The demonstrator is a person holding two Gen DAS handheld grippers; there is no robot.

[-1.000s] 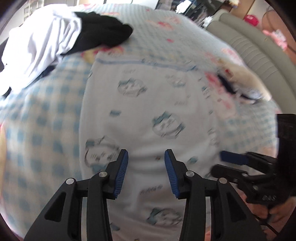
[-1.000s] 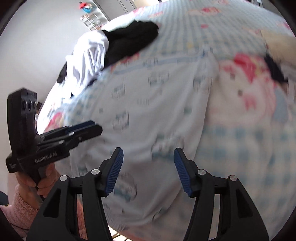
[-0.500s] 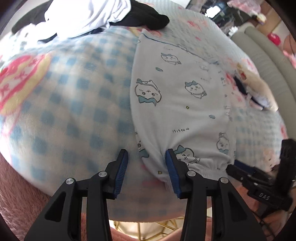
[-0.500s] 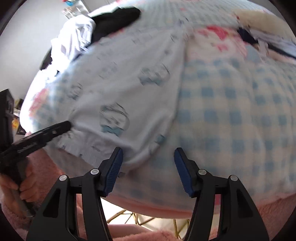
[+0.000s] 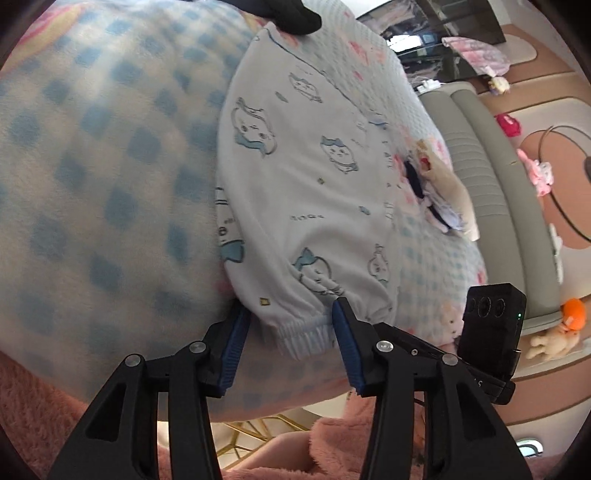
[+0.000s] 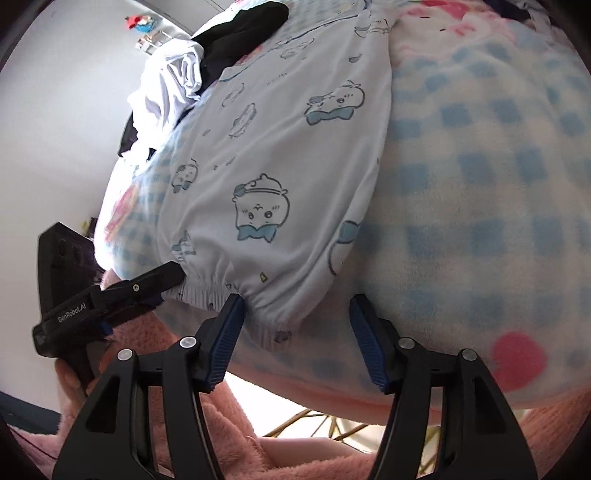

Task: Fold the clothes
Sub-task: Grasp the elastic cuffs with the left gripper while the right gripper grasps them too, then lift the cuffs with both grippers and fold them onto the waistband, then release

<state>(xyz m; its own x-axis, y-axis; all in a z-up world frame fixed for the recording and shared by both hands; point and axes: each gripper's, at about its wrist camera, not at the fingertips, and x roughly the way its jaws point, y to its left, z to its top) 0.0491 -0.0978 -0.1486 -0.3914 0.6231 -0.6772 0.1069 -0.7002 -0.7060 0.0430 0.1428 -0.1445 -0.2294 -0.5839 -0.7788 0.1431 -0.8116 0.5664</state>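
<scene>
A pale blue garment printed with cartoon animals [image 5: 317, 184] [image 6: 288, 155] lies flat on a blue-and-white checked blanket [image 5: 103, 177] [image 6: 480, 177]. Its ribbed elastic hem [image 5: 306, 332] [image 6: 236, 295] hangs at the near edge. My left gripper [image 5: 288, 347] is open, its jaws on either side of the hem's left corner. My right gripper [image 6: 295, 339] is open too, with the hem's right corner between its blue pads. In the right wrist view the left gripper [image 6: 110, 299] touches the hem from the left.
A heap of white [image 6: 166, 85] and black clothes [image 6: 243, 29] sits at the blanket's far end. A grey padded sofa edge [image 5: 491, 177] runs along the right, with soft toys [image 5: 554, 339] nearby. Pink fleece sleeves [image 6: 155, 343] lie under both grippers.
Both grippers have dropped back from over the middle of the garment to its near hem. Each now brackets a hem corner with open jaws.
</scene>
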